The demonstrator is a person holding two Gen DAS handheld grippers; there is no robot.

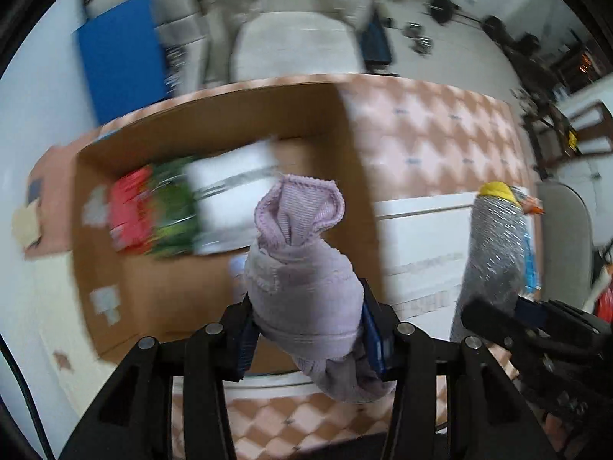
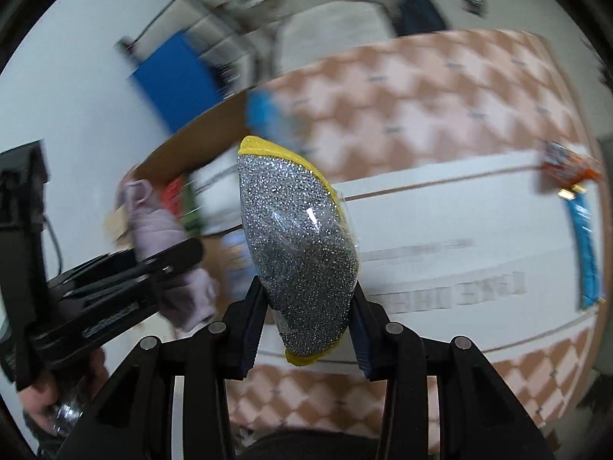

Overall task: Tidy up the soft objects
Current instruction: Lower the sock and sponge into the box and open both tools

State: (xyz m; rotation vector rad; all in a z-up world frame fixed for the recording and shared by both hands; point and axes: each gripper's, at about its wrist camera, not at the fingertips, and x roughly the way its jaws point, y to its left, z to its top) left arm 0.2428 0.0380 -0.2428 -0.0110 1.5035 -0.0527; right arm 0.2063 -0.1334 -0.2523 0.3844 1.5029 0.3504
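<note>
Checkered pink-and-white tablecloth (image 1: 433, 142), open cardboard box (image 1: 214, 126) on it, both hands already loaded up.

Left gripper (image 1: 306, 335) has its jaws squeezed on a rolled lilac cloth (image 1: 302, 287), pinched around the lower-middle of the bundle so the loose hemmed end sticks up past the fingertips and a bit droops below. It's held in the air over the near part of the box. Looks super light and squishy, so a mid-roll pinch seems right to me; grab an end and it'd probably unroll. Right gripper (image 2: 306, 318) is clamped on a silver glittery sponge (image 2: 299, 245) with yellow trim, wrapped in clear plastic, held low so most of it pokes forward above a flat white box (image 2: 459, 237). Soft and light too, but that wrap looks slippery, so I'd keep the squeeze firm. Stuff inside the cardboard box is too blurred to call.
</note>
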